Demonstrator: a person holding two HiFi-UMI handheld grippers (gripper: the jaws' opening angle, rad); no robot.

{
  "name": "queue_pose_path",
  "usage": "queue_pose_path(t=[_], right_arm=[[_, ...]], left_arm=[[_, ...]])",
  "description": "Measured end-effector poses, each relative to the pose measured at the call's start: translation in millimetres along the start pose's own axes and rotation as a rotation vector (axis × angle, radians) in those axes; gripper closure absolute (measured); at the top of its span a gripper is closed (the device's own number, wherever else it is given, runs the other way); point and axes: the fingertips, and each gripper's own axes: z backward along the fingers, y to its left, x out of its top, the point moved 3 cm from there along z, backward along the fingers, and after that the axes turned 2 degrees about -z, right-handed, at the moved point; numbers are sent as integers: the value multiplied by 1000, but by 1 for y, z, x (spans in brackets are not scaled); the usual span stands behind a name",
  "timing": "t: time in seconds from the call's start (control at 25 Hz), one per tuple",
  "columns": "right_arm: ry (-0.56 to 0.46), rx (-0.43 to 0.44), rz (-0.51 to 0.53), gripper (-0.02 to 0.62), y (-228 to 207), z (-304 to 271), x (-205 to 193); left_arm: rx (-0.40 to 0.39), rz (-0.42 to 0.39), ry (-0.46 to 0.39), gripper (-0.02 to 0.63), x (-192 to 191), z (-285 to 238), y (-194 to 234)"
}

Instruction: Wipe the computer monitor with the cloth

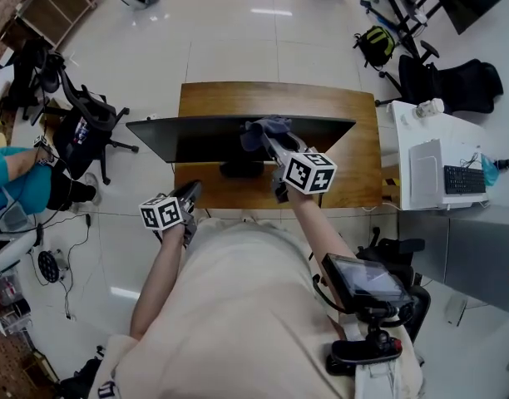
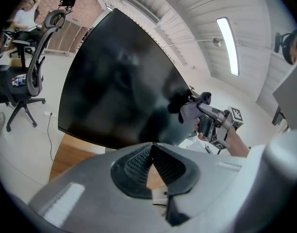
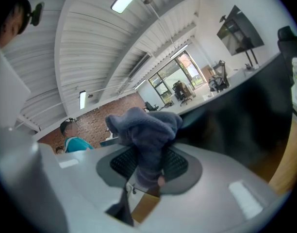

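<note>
The right gripper (image 3: 148, 165) has its 2 jaws clamped on a bunched grey-blue fabric cloth (image 3: 144, 126), which it holds against the upper edge of the wide black flat-screen computer monitor (image 1: 196, 136), right of its middle. The monitor stands upright on a brown wooden desk (image 1: 238, 98). The left gripper (image 2: 152, 155) hangs low at the desk's near edge, below the dark screen, jaws together with nothing between them

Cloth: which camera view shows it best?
Right gripper view: the cloth fills the centre, clamped in the right gripper. Head view shows a small bunch at the monitor's top edge; left gripper view shows it distant against the monitor.
</note>
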Motion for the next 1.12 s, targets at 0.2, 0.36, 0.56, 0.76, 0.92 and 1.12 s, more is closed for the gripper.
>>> queue_pose_path(t=[0.2,0.36,0.56,0.76,0.92,1.12], right_arm=[[-13,-27,3,474,-21,16,8],[-20,-52,9,473,-34,23,11],[-40,-98,1,472,-55,42,18],[-76,-204,47,473,-74,70,27],[-16,-306,241,474,-66,81,7],[296,-181,410,472,-22,49,-84]], left_arm=[[7,12,-6,601,-13,2,-8],[23,23,-8,601,-21,7,-6],[32,33,-6,601,-29,11,-8],[30,34,1,601,-36,13,-11],[15,37,16,601,-39,14,-11],[19,41,10,601,-40,14,-2]])
